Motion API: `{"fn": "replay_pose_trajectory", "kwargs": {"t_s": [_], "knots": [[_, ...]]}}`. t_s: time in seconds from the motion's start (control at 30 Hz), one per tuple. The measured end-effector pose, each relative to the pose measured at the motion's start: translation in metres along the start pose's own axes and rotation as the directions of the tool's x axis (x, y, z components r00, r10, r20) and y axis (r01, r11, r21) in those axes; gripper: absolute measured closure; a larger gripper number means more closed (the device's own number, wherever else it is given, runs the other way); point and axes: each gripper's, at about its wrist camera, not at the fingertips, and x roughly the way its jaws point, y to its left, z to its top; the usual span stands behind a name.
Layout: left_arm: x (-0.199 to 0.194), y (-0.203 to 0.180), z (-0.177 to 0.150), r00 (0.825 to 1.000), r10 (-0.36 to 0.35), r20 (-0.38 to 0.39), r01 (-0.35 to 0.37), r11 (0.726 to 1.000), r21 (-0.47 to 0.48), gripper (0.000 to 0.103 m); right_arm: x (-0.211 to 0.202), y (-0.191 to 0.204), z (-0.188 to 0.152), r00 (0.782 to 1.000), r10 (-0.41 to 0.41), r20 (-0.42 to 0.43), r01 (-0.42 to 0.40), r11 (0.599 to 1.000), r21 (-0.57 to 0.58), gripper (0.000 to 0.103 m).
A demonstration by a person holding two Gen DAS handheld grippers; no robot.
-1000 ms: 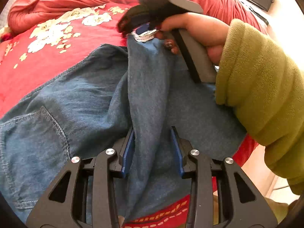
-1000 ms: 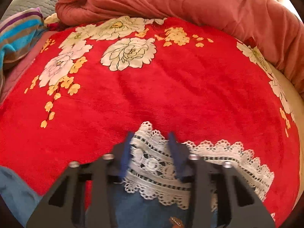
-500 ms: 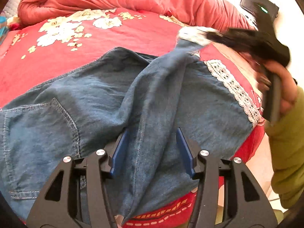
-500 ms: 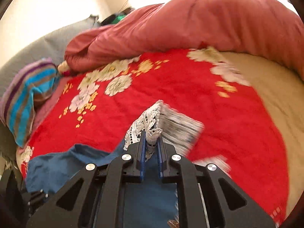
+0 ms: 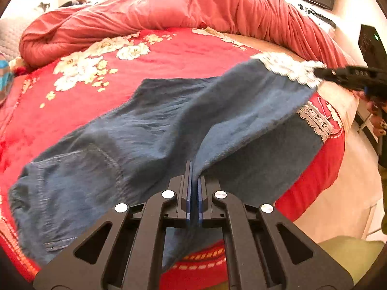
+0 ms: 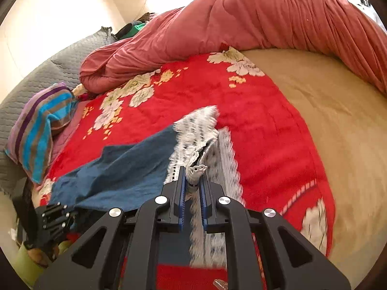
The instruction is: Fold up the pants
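Note:
Blue denim pants (image 5: 135,140) with white lace cuffs lie on a red floral blanket (image 5: 169,50). My left gripper (image 5: 192,176) is shut on the near edge of the upper leg, close to the crotch. My right gripper (image 6: 192,176) is shut on that leg's lace cuff (image 6: 193,133) and holds it lifted. In the left wrist view the right gripper (image 5: 348,77) stretches the leg (image 5: 241,101) out to the right above the lower leg, whose cuff (image 5: 314,120) lies flat. The left gripper shows in the right wrist view (image 6: 55,220).
A rolled pink-red duvet (image 5: 193,7) runs along the back of the bed. A striped pillow (image 6: 38,130) and grey quilt (image 6: 48,72) lie at the left. Tan sheet (image 6: 338,125) covers the right side. The bed's edge (image 5: 333,169) drops off at the right.
My left gripper has closed on the denim. My right gripper has shut on the lace cuff, lifted it and swung it out to the right, pulling the upper leg taut.

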Motion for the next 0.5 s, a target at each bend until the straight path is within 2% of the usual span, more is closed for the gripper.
{"fn": "replay_pose_trajectory", "kwargs": {"t_s": [0.1,0.33,0.5], "knots": [[-0.008,0.003,-0.004,1.000,-0.007,-0.002,0.007,1.000,-0.003,0.103,-0.007,-0.002,-0.014,1.000,0.006,-0.026,-0.005,1.000,0.028,0.094],[-0.002,-0.016,-0.020,0.997,-0.013,-0.076,0.020,0.996,0.088,0.103,-0.007,-0.021,-0.048,0.995,-0.024,-0.099,0.036,0.993,0.116,0.094],[-0.001,-0.016,-0.022,0.996,0.000,-0.094,0.009,0.996,0.093,0.103,-0.001,-0.031,-0.066,0.991,-0.022,-0.133,0.044,0.985,0.165,0.094]]}}
